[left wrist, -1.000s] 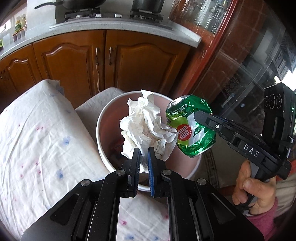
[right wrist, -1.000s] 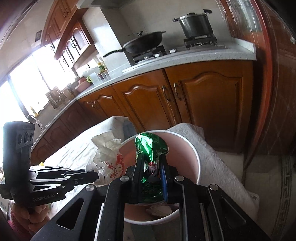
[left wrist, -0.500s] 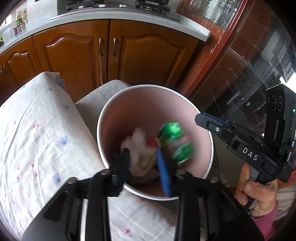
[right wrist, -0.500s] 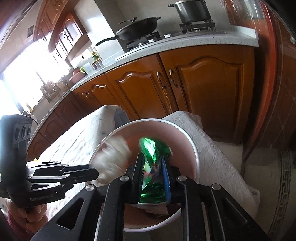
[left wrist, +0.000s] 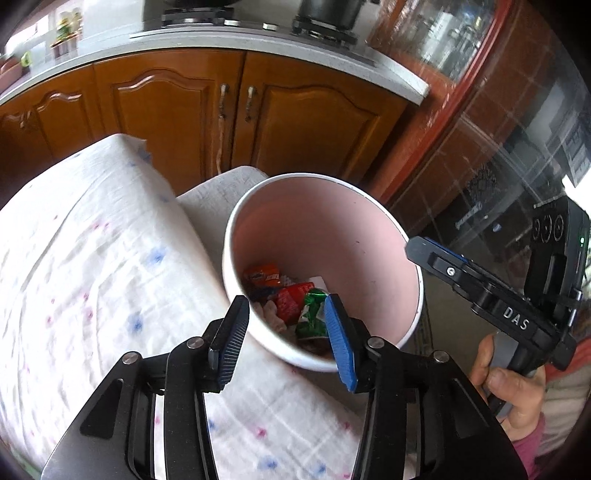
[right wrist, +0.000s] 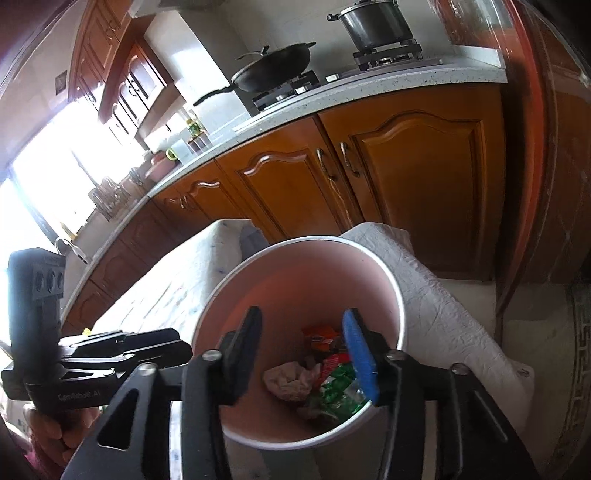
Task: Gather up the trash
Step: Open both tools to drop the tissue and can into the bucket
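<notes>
A pink bin (left wrist: 369,236) with a white rim stands beside the cloth-covered table; it also shows in the right wrist view (right wrist: 303,273). Inside lie the crushed green can (left wrist: 312,317) (right wrist: 340,387), the crumpled tissue (right wrist: 288,380) and red and orange wrappers (left wrist: 266,275). My left gripper (left wrist: 284,338) is open and empty just above the bin's near rim. My right gripper (right wrist: 304,354) is open and empty over the bin's mouth; it shows from the side in the left wrist view (left wrist: 424,251), at the bin's right rim.
The white cloth with pink and blue dots (left wrist: 92,277) covers the table left of the bin. Wooden cabinets (left wrist: 221,110) and a counter with a wok (right wrist: 273,70) and pot (right wrist: 373,22) stand behind. A glass-fronted cabinet (left wrist: 498,147) is on the right.
Both grippers opened. The tissue dropped from my left gripper and the green can from my right; both now lie in the bin.
</notes>
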Demonstrator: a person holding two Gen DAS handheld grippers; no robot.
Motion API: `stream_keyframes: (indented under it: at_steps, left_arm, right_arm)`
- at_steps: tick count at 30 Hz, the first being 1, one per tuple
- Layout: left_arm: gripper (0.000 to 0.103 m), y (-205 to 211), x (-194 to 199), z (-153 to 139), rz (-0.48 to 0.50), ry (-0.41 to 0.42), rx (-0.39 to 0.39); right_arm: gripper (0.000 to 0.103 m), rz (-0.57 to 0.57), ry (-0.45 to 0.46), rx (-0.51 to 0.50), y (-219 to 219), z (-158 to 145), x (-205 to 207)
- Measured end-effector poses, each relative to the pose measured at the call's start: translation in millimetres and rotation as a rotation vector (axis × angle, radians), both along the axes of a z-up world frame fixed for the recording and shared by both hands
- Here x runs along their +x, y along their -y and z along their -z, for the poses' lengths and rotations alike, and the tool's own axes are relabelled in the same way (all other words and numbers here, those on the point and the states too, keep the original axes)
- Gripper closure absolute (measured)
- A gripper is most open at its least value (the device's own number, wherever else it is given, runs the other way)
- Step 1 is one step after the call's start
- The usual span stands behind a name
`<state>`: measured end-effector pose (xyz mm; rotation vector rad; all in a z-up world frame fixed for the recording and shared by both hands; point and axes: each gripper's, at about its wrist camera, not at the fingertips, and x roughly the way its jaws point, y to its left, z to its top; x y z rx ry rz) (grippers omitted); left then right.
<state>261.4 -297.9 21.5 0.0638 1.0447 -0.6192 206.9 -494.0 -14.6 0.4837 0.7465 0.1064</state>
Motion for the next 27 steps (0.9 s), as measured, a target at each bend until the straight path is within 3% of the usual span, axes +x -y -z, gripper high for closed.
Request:
stream_keyframes:
  at_steps: [5,8,19,27]
  left_arm:
    - [0.061,-32.7,-17.9,-1.2,-0.078,0.017,-0.036]
    - [0.061,-50.9,-30.2,-1.6,-0.103,0.025,-0.051]
    - [0.061,-122.9,-75.3,-8.1,-0.223,0.092,-0.070]
    - [0.061,-176.7,-108.2,-6.1,-0.314,0.117,-0.073]
  right_arm:
    - [0.030,0.020,0.042,-0.006,-12.9,-4.3,-17.9]
    - [0.024,0.026,0.064,0.001,-21.1,-7.5,-27.9]
    - [0.020,-0.012,0.146,0.005,-64.3,-24.4,-63.1]
    - [0.019,-0.074,0.149,0.012,-97.0,-24.1,-72.2]
